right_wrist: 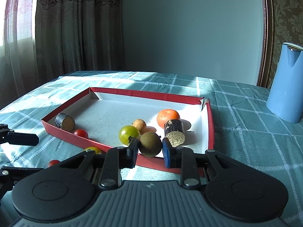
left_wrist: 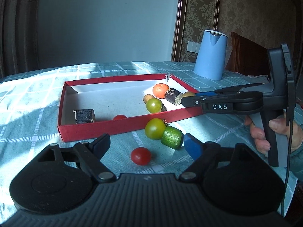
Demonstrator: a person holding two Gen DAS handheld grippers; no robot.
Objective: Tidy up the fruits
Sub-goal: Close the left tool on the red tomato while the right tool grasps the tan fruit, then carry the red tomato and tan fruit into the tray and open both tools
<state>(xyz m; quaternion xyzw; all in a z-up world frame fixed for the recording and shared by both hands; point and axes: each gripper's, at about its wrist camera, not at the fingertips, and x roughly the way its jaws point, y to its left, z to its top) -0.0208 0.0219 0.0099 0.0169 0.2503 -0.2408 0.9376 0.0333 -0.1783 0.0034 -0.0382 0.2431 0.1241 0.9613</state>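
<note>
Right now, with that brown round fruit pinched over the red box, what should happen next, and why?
Probably open the right gripper and let the brown fruit drop. It is clamped just over the red box's near wall, above the white floor, where the orange and green tomato already lie.

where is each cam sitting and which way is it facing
Left wrist view: on the left gripper, fingers open, facing a red tomato on the cloth and the red tray; a hand holds the right gripper.
Right wrist view: on the right gripper, fingers shut on a brown round fruit over the tray's near edge; the left gripper's fingers show at left.
Shared: tray, orange, blue jug.
</note>
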